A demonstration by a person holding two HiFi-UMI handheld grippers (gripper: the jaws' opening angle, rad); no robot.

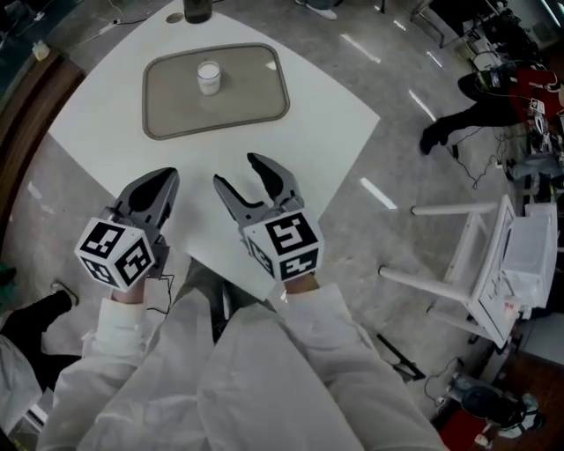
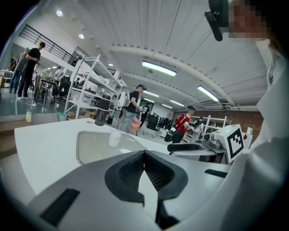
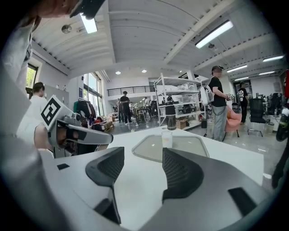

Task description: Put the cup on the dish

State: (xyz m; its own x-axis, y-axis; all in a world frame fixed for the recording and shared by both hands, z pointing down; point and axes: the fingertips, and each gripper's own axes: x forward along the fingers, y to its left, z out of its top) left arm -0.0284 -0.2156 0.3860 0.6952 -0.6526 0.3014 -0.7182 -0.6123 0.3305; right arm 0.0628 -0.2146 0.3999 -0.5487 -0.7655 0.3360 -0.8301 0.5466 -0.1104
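Note:
A small white cup [image 1: 209, 77] stands upright in the middle of a grey-beige rectangular dish [image 1: 256, 110] on the far half of the white table. The cup [image 2: 114, 138] shows small beyond the left gripper's jaws, and the cup [image 3: 167, 139] on the dish [image 3: 189, 151] shows ahead of the right gripper. My left gripper [image 1: 161, 182] hovers over the table's near edge with its jaws pressed together, holding nothing. My right gripper [image 1: 238, 172] is beside it, jaws spread wide and empty. Both are well short of the dish.
A dark bottle [image 1: 197, 9] stands at the table's far edge behind the dish. A white rack [image 1: 493, 264] lies on the floor to the right. People stand in the workshop background, and a person's dark shoe [image 1: 436, 134] is on the floor at right.

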